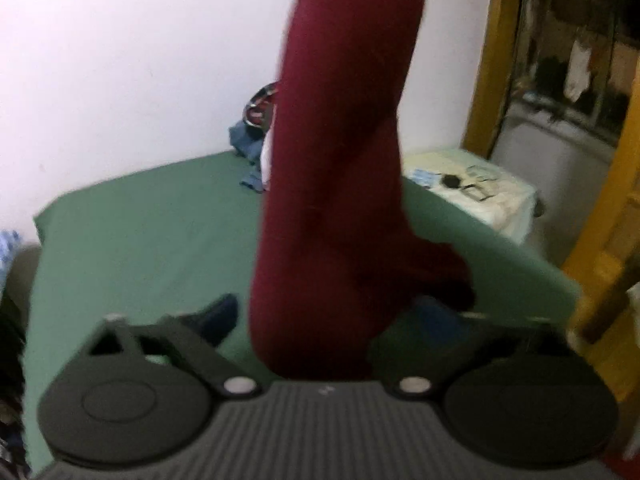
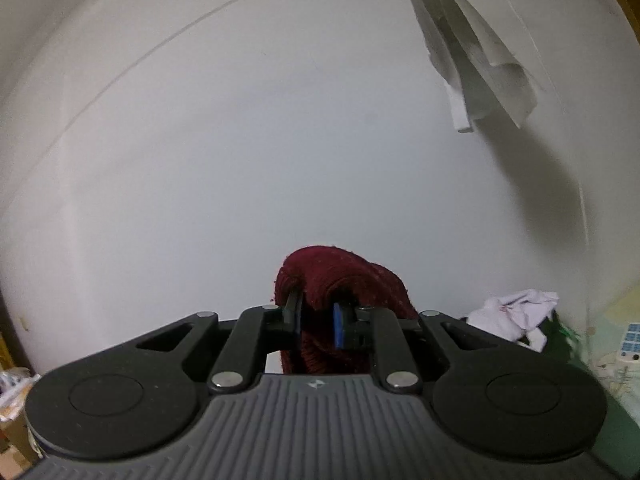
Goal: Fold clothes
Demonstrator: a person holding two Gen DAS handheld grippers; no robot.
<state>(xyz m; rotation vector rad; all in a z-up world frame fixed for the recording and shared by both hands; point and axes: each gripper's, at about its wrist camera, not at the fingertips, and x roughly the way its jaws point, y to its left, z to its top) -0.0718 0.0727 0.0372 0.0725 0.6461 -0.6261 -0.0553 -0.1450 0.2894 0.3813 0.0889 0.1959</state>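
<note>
A dark red garment (image 1: 340, 160) hangs down in a long column over the green bed sheet (image 1: 140, 232) in the left wrist view. Its lower end drops between the spread fingers of my left gripper (image 1: 328, 320), which is open; the left finger (image 1: 216, 320) stands clear of the cloth. In the right wrist view my right gripper (image 2: 318, 324) is shut on a bunched fold of the same red garment (image 2: 340, 272), held up level in front of a white wall. The picture from the left wrist is blurred.
A heap of blue and other clothes (image 1: 250, 140) lies at the bed's far edge by the wall. A small cloth-covered table (image 1: 472, 184) with small items stands right of the bed, beside a yellow door frame (image 1: 492, 60). White cloth (image 2: 472, 52) hangs on the wall; white laundry (image 2: 516, 312) lies lower right.
</note>
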